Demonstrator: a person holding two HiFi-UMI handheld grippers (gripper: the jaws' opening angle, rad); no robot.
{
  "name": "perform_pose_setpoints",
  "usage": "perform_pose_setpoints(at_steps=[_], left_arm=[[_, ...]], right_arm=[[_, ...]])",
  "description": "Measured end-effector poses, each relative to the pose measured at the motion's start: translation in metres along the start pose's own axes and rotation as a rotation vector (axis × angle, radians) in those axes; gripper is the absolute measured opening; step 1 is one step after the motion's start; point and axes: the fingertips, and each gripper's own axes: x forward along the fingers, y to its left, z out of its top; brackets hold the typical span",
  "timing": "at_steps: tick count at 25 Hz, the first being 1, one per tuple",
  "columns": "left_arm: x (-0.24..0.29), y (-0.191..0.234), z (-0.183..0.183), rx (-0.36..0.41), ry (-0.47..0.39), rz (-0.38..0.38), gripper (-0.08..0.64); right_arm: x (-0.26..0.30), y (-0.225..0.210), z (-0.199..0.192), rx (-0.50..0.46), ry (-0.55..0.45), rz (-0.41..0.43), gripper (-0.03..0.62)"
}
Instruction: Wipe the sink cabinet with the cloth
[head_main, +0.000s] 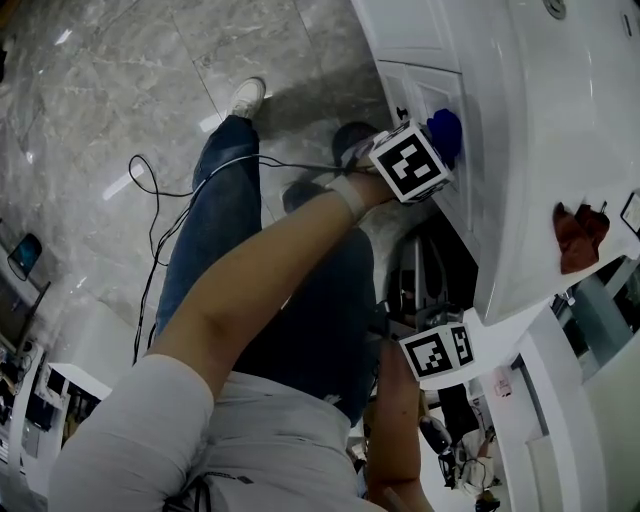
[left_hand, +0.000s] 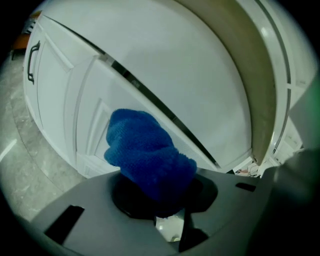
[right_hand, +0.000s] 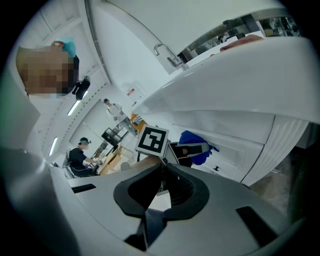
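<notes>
A blue cloth (left_hand: 145, 152) is bunched between the jaws of my left gripper (left_hand: 156, 202), which is shut on it. The cloth (head_main: 446, 132) presses against a white door of the sink cabinet (head_main: 432, 95), just under the basin's rim. The left gripper (head_main: 435, 143) reaches forward at arm's length, its marker cube facing up. My right gripper (head_main: 438, 350) hangs lower, close to my body under the basin's edge. In the right gripper view its jaws (right_hand: 160, 192) are shut with nothing between them, and the cloth (right_hand: 199, 150) shows beyond against the cabinet.
A dark red rag (head_main: 578, 235) lies on the white basin top (head_main: 540, 120). A faucet (right_hand: 167, 54) rises above the basin. A black handle (left_hand: 32, 59) sits on the far cabinet door. A cable (head_main: 150, 210) trails over the marble floor (head_main: 110, 90) by my legs.
</notes>
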Motion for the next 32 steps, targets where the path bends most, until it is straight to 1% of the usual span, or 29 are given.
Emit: perform_pose_setpoints(at_steps=[3, 5, 8, 11, 13, 16, 18, 19, 21, 27, 32], left_arm=[[-0.003, 0.021, -0.001, 0.011, 0.005, 0.061, 0.104], [-0.002, 0.031, -0.003, -0.009, 0.012, 0.064, 0.104], [0.001, 0.038, -0.007, -0.015, 0.036, 0.045, 0.104], [0.010, 0.043, -0.011, 0.012, 0.068, 0.030, 0.104], [0.015, 0.044, -0.013, 0.026, 0.069, 0.012, 0.104], [0.017, 0.045, -0.014, -0.015, 0.035, -0.041, 0.104], [0.017, 0.048, -0.017, -0.044, 0.026, -0.054, 0.104], [0.017, 0.053, -0.021, -0.040, 0.037, -0.039, 0.104], [0.017, 0.059, -0.030, 0.002, 0.069, -0.012, 0.104], [0.028, 0.054, -0.036, 0.097, 0.076, -0.046, 0.104], [0.041, 0.056, -0.037, 0.116, 0.071, -0.069, 0.104]], right_arm=[[0.001, -0.003, -0.004, 0.000, 0.006, 0.006, 0.038], [0.001, -0.004, -0.006, 0.000, 0.010, 0.006, 0.038], [0.000, -0.008, -0.012, 0.003, 0.018, 0.003, 0.038], [0.003, -0.013, -0.016, 0.013, 0.019, 0.000, 0.038], [0.006, -0.017, -0.017, 0.017, 0.014, -0.003, 0.038], [0.009, -0.025, -0.017, 0.020, 0.006, -0.008, 0.038], [0.011, -0.029, -0.016, 0.025, -0.002, -0.013, 0.038], [0.011, -0.030, -0.015, 0.027, -0.007, -0.016, 0.038], [0.011, -0.030, -0.013, 0.029, -0.013, -0.018, 0.038], [0.013, -0.032, -0.014, 0.025, -0.013, -0.015, 0.038], [0.018, -0.037, -0.014, 0.020, -0.036, -0.016, 0.038]])
